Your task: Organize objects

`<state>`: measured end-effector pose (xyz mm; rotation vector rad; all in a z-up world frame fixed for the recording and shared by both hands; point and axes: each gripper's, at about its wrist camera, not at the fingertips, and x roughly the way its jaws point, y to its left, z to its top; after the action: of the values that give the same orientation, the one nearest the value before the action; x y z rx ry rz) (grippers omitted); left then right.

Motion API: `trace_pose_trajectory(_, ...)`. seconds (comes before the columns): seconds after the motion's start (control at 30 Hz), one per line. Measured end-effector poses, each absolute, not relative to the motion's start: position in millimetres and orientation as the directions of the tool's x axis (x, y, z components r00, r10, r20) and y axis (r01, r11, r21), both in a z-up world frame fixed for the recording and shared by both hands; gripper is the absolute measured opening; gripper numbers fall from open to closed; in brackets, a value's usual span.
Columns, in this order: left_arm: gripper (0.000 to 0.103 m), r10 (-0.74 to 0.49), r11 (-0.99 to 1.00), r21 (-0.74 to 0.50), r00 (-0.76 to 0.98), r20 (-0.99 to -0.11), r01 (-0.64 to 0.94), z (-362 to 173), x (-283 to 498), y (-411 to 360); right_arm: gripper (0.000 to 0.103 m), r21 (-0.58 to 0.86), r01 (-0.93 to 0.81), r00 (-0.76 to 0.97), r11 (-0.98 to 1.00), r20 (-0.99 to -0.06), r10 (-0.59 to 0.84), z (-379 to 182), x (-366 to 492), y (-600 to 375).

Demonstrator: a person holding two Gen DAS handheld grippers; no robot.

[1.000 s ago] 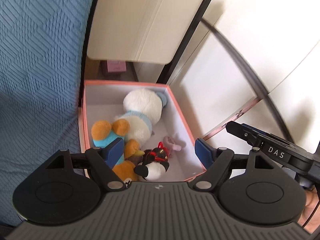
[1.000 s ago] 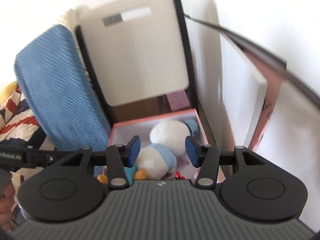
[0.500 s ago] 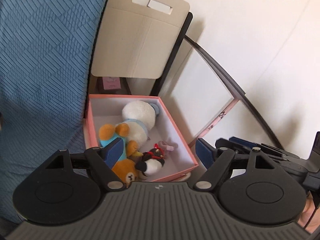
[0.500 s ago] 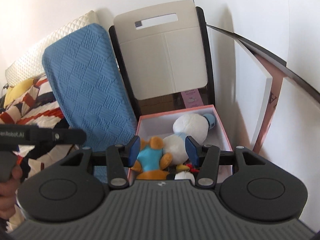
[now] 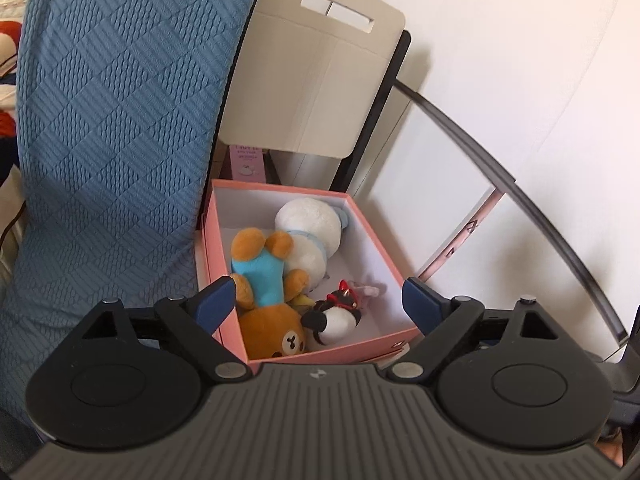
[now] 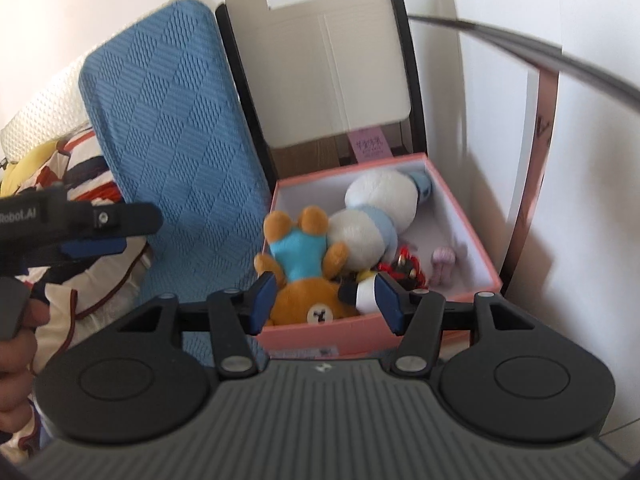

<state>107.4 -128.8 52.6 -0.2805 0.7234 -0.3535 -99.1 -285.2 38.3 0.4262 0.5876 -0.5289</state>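
Note:
An open pink box [image 5: 226, 308] [image 6: 320, 340] holds several plush toys: a brown bear in a blue shirt [image 5: 266, 276] [image 6: 298, 258], head down, a white and pale-blue plush [image 5: 314, 228] [image 6: 374, 210], a small black, white and red plush [image 5: 336, 320] [image 6: 360, 292] and a small pink toy [image 5: 370, 290] [image 6: 444, 264]. My left gripper [image 5: 316, 304] is open and empty, above the box's near edge. My right gripper [image 6: 324, 298] is open and empty, above the bear's head. The left gripper also shows at the left of the right wrist view [image 6: 96, 232].
A blue quilted cushion [image 5: 112, 128] [image 6: 180, 132] leans left of the box. A beige folded carton [image 5: 316, 72] [image 6: 324, 60] stands behind it, with a small purple box [image 5: 250, 164] [image 6: 368, 146] below. The pink lid [image 5: 460, 240] [image 6: 536, 160] leans on the white wall at right. Striped bedding [image 6: 84, 176] lies far left.
Both grippers have drawn back and up from the box, so the whole box and cushion show. Both stay open and empty. The toys have not moved.

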Motion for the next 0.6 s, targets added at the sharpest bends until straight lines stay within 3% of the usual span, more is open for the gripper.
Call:
trace_pose_trajectory(0.03, 0.093, -0.406, 0.906, -0.365, 0.694, -0.595, 0.217, 48, 107, -130, 0.070, 0.229, 0.577, 0.706, 0.784, -0.622, -0.338, 34, -99, -284)
trace_pose_trajectory(0.1, 0.093, -0.401, 0.909, -0.356, 0.693, -0.599, 0.217, 41, 106, -132, 0.089, 0.224, 0.585, 0.698, 0.780, -0.628, -0.343, 26, -98, -284)
trace_pose_trajectory(0.6, 0.093, -0.394, 0.910, -0.360, 0.700, -0.596, 0.206, 24, 105, -135, 0.088, 0.238, 0.614, 0.664, 0.753, -0.671, -0.329, 7, -92, -292)
